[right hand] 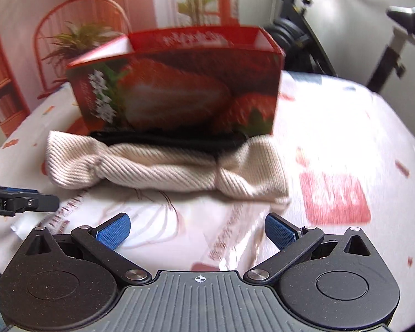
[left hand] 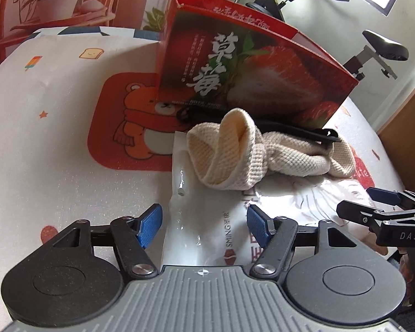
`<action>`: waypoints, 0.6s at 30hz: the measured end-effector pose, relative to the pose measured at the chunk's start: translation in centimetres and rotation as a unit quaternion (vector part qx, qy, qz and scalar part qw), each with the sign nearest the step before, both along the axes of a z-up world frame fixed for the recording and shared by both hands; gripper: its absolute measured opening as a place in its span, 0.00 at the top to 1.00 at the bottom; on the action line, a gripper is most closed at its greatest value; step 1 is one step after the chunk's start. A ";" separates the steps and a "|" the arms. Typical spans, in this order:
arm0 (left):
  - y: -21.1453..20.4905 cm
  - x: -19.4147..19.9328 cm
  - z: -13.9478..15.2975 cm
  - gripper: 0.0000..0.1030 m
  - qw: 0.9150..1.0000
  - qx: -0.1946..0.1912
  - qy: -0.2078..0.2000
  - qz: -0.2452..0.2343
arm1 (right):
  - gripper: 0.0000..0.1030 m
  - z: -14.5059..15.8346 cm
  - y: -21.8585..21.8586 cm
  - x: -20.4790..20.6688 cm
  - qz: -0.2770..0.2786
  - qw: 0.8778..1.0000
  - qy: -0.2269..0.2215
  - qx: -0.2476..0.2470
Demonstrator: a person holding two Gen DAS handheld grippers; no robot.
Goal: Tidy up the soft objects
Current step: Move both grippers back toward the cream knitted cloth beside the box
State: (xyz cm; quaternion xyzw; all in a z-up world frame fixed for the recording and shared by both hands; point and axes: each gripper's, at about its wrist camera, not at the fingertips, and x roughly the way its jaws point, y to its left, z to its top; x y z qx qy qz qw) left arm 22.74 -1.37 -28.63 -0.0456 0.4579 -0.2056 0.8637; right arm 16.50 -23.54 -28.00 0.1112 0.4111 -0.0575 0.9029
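Note:
A cream knitted cloth [left hand: 251, 152] lies crumpled on a clear plastic bag [left hand: 207, 221] on the bed, just in front of a red strawberry box [left hand: 249, 69]. A black soft item [left hand: 290, 131] lies between cloth and box. My left gripper [left hand: 204, 225] is open and empty, its blue pads over the bag, short of the cloth. The right wrist view shows the cloth [right hand: 166, 166], the box [right hand: 179, 88] and the bag [right hand: 179, 227]. My right gripper [right hand: 197, 231] is open and empty above the bag; it shows at the right edge of the left wrist view [left hand: 373, 202].
The bed sheet [left hand: 55, 166] is white with a red bear patch [left hand: 130, 127]. An exercise bike [left hand: 373, 47] stands behind the bed on the right. A printed backdrop with plants [left hand: 55, 0] stands at the back left.

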 end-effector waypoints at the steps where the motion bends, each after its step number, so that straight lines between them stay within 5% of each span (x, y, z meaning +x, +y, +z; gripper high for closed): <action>1: 0.0 0.0 -0.3 0.30 1.000 0.002 0.002 0.000 | 0.00 -0.4 -0.1 0.1 -0.005 1.000 0.008 0.004; 18: -0.5 -0.2 -1.4 0.03 1.000 0.006 -0.014 -0.015 | 0.00 -2.5 -1.3 0.1 -0.026 0.997 0.027 0.072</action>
